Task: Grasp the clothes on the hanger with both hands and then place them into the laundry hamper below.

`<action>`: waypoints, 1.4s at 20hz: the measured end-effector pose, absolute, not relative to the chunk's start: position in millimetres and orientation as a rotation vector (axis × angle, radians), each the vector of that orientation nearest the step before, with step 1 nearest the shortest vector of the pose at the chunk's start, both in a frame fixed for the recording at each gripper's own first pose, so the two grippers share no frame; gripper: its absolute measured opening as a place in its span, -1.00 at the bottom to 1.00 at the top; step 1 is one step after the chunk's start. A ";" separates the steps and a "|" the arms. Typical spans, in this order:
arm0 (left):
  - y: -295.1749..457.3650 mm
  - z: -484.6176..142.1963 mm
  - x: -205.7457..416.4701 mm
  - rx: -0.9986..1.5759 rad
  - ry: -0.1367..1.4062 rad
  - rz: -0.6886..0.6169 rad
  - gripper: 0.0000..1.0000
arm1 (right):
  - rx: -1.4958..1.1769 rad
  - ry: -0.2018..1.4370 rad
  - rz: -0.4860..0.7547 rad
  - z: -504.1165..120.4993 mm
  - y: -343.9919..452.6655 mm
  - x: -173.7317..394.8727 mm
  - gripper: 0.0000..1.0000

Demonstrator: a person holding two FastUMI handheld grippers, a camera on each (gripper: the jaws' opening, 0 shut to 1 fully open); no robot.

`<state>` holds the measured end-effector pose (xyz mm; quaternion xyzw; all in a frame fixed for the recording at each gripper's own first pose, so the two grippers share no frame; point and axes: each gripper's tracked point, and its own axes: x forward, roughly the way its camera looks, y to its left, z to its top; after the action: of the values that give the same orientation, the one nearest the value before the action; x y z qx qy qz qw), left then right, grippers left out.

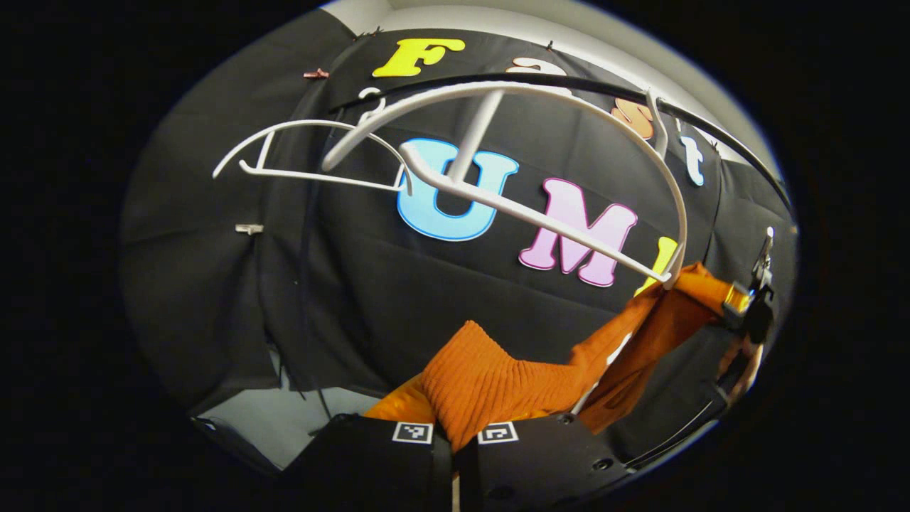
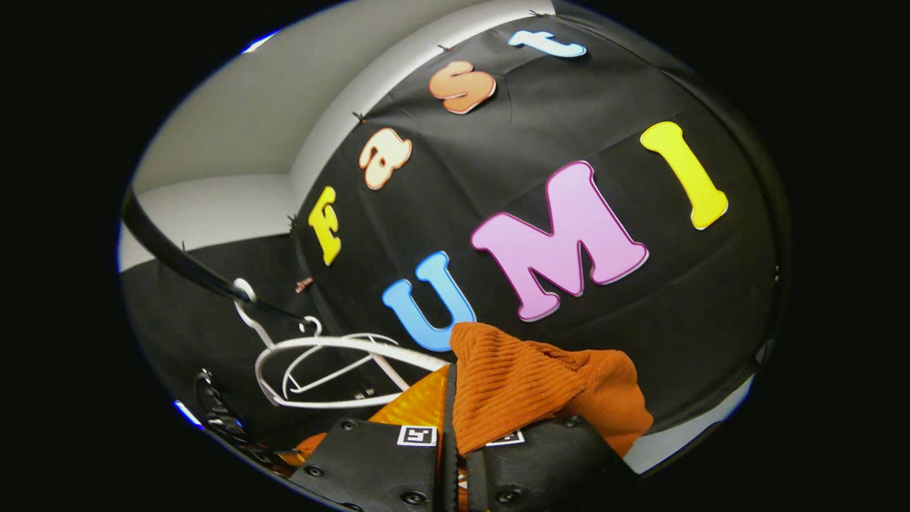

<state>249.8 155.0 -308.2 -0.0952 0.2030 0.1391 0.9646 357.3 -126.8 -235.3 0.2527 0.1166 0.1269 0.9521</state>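
now both grippers' fingers (image 1: pixel 498 444) (image 2: pixel 426 444) pinch the orange garment (image 1: pixel 498 377).

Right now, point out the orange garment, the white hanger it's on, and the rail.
orange garment (image 1: pixel 483 377): left gripper view, ribbed fold above the fingers.
white hanger (image 1: pixel 540 217): left gripper view, lower bar.
rail (image 2: pixel 178 259): right gripper view, dark bar.

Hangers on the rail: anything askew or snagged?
Yes. The near white hanger is tipped well off level in the left gripper view, its low end still caught in the orange garment. The garment stretches between the left tool and the right tool. The second hanger hangs bare.
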 end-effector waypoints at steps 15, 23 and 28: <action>101.7 -386.0 225.7 -0.259 0.637 0.220 -0.82 | 0.591 0.716 0.488 -354.1 2.5 253.3 -0.89; 76.3 -449.2 201.3 -0.291 0.876 0.244 -0.82 | 0.584 1.034 0.450 -433.1 33.9 194.0 -0.91; 68.4 -473.6 188.3 -0.412 0.991 0.274 -0.82 | 0.580 1.129 0.398 -458.6 21.3 176.2 -0.91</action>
<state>188.3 68.4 -473.6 -0.1954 0.4705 0.1302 0.8506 176.2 21.3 -458.6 0.2690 0.5239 0.1847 0.7868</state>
